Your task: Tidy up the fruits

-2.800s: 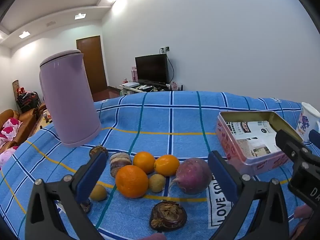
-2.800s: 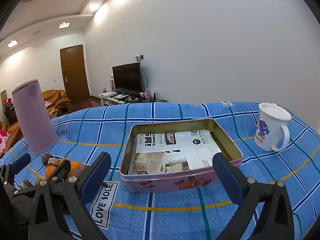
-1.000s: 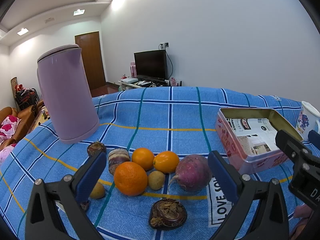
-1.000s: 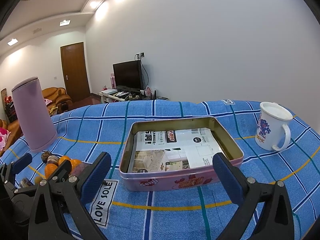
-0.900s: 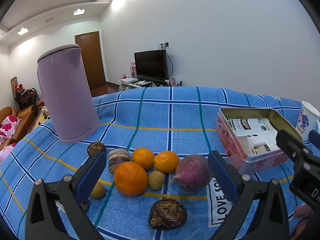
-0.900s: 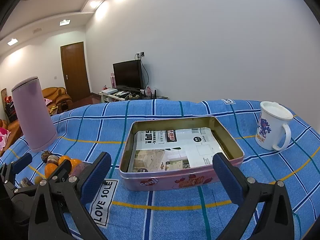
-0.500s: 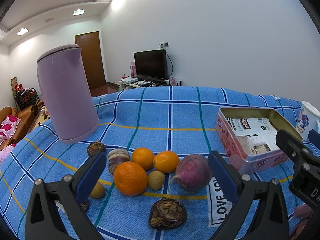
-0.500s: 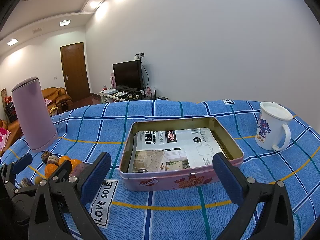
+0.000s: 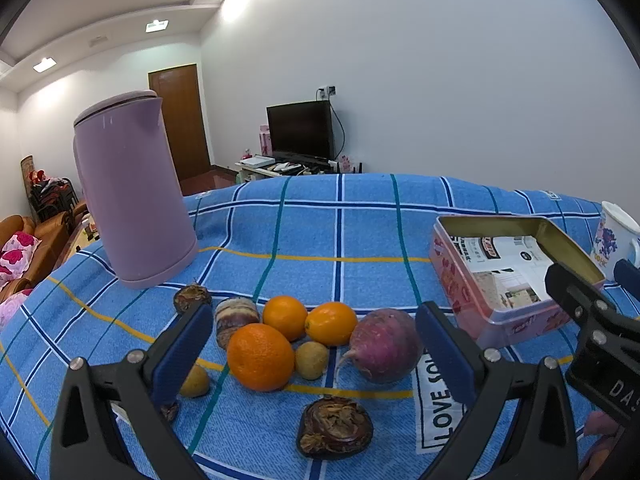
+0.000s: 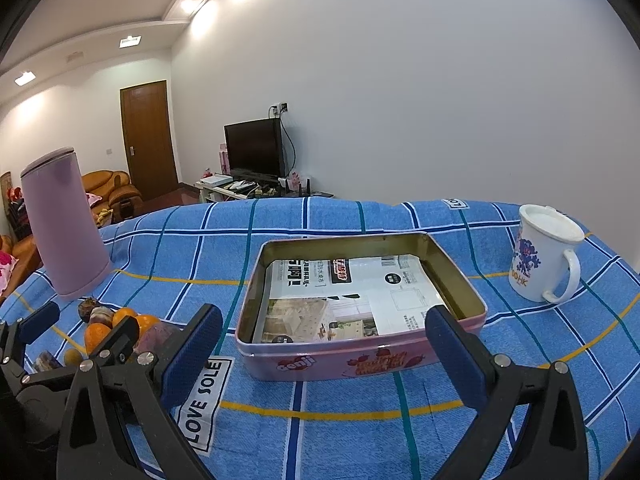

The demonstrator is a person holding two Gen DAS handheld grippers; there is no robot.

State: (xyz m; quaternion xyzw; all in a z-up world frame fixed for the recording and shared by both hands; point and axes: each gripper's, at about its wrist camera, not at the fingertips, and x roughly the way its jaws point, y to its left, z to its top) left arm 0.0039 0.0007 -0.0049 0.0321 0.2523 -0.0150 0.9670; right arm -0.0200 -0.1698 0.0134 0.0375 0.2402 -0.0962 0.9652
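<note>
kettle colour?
Pale purple kettle, matching lid; clearest in the left wrist view.

Blue checked cloth [image 9: 360, 236] bears fruit [image 9: 260, 356], tin [image 10: 360, 360], kettle [image 9: 128, 188], mug [image 10: 540, 256].

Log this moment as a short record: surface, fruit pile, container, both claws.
surface: blue plaid cloth
fruit pile: three round oranges, purple round root and small brown fruits, loose on the cloth
container: pink rectangular tin, paper-lined, no fruit inside
left claw: open, facing the pile
right claw: open, facing the tin
</note>
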